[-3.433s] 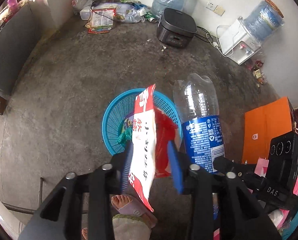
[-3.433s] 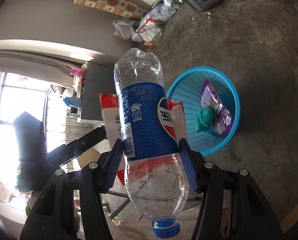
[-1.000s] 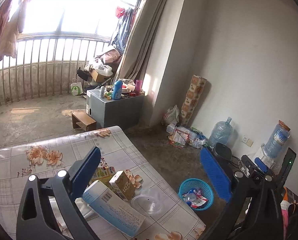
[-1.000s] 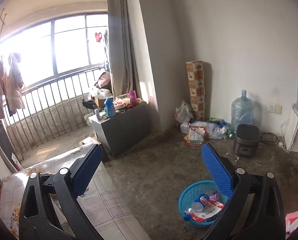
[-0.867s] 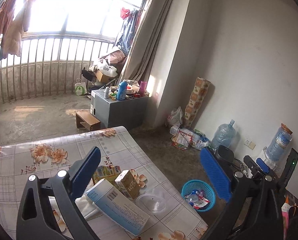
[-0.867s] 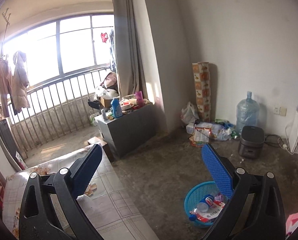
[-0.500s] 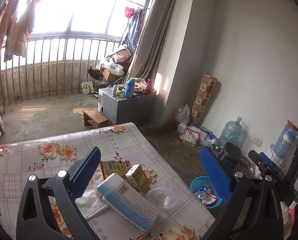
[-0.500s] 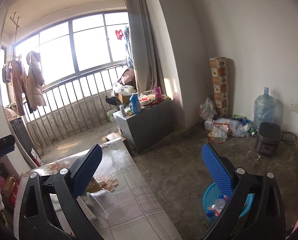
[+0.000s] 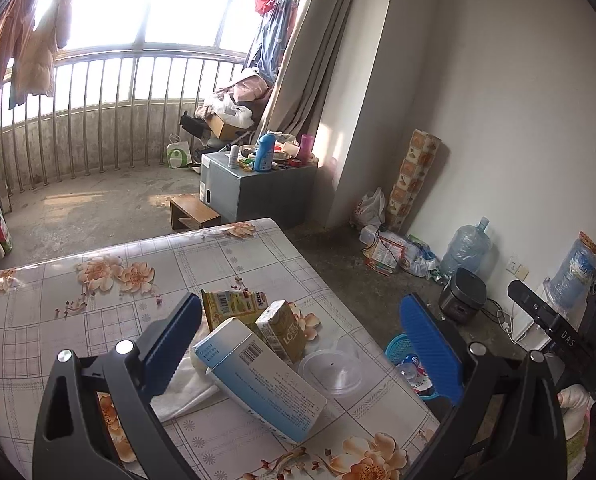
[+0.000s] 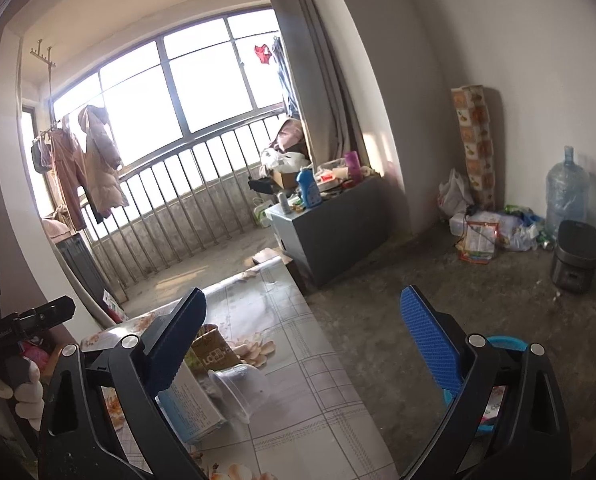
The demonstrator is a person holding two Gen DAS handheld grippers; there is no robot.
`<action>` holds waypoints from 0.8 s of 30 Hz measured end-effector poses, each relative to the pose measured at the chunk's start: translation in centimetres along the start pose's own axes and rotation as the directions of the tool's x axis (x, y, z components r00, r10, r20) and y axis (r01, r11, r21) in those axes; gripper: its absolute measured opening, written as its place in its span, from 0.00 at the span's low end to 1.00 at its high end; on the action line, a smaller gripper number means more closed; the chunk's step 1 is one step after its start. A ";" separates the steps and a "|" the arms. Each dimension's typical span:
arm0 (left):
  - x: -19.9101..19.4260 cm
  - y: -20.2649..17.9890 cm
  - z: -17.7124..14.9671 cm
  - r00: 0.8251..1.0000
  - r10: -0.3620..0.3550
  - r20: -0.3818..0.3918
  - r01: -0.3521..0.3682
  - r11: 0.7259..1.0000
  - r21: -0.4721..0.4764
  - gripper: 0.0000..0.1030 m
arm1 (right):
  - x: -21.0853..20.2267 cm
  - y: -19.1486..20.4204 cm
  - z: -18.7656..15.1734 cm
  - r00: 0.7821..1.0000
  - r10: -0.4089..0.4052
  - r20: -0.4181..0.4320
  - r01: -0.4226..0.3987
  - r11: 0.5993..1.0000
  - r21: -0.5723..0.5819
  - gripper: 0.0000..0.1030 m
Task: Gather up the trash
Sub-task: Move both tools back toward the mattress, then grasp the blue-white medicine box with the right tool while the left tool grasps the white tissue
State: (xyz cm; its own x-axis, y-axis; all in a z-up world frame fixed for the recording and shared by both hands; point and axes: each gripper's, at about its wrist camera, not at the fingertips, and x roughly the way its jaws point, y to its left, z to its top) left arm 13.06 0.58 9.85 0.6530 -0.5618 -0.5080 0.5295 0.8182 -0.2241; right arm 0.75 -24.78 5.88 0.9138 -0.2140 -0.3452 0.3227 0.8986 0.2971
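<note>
Both claws are gaping wide now and gripping nothing. A few seconds ago the left claw (image 9: 302, 348) was pinching a red and white wrapper, and the right claw (image 10: 304, 340) was squeezing a big plastic bottle over the blue basket (image 9: 398, 346). Now the bottle is lying inside that basket on the floor, and both claws are pointing across the room instead of down at the floor.

The left claw is hanging over the table (image 9: 97, 300) with the flower cloth. Right between its blue pads a long white and blue box (image 9: 263, 384) is lying tilted on top of a white cloth (image 9: 185, 386). Just behind the box a small tan carton (image 9: 281, 330) is standing up, touching a yellow carton (image 9: 227, 306) that is leaning back. A clear plastic tub (image 9: 332, 368) is sitting upside down just right of the box, near the table edge.

From the right claw, the same tub (image 10: 237, 394) and box (image 10: 189, 408) are showing low beside its left pad. The basket (image 10: 506, 344) is peeking out behind its right pad. A gloved hand (image 10: 17, 394) is holding the other claw at the far left.

Farther off, a grey cabinet (image 9: 265, 188) is standing by the curtain, and a water jug (image 9: 466, 248) is sitting against the wall.
</note>
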 end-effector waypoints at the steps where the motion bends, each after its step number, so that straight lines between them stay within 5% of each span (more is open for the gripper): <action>1: 0.0 0.2 -0.3 1.000 0.003 -0.006 -0.003 1.000 -0.006 0.94 | 0.2 -0.1 -0.3 1.000 0.014 -0.017 -0.014 1.000 0.014 0.88; 12: 1.1 4.2 -3.6 0.994 0.052 -0.095 -0.059 0.996 -0.064 0.80 | 3.9 2.6 -2.7 0.958 0.202 -0.205 -0.183 0.977 0.110 0.71; 18: 3.3 6.1 -6.3 0.985 0.011 -0.174 -0.029 0.994 -0.105 0.66 | 5.1 4.5 -4.0 0.927 0.234 -0.292 -0.223 0.972 0.072 0.68; 24: 5.3 7.3 -8.6 0.974 -0.031 -0.224 0.003 0.993 -0.121 0.51 | 6.7 7.4 -5.8 0.860 0.329 -0.391 -0.319 0.943 0.093 0.61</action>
State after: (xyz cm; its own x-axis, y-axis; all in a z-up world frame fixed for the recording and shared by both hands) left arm 15.75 4.57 -1.62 0.4988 -0.5449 -0.6740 0.4621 0.8251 -0.3251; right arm 7.88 -17.37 0.62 0.7956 0.2612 -0.5467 0.0358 0.8805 0.4728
